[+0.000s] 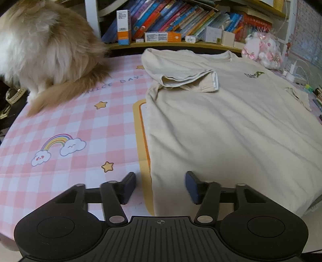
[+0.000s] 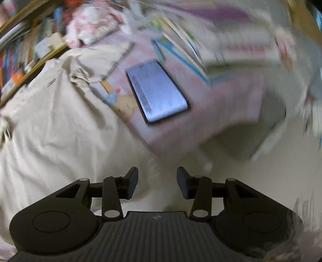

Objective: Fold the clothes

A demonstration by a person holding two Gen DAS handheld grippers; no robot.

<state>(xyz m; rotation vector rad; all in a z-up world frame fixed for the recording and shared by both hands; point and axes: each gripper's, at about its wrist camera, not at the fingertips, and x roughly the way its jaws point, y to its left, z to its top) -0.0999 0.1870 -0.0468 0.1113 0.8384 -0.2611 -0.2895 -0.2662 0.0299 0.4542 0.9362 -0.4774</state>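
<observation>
One beige shirt (image 1: 221, 125) lies spread on the counter (image 1: 70, 125), its left sleeve (image 1: 181, 76) folded in; left hand-held gripper (image 1: 160, 186) hangs parted over the hem edge, right hand-held gripper (image 2: 157, 182) likewise parted and empty; the cat (image 1: 44, 50) could step onto the cloth, and the phone (image 2: 157, 91) sits near enough to be dragged.

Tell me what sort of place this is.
Likely a home study desk, perhaps a child's: a bookshelf crammed with colourful books, a pink checked rainbow mat, and a furry pet beside the shirt.
</observation>
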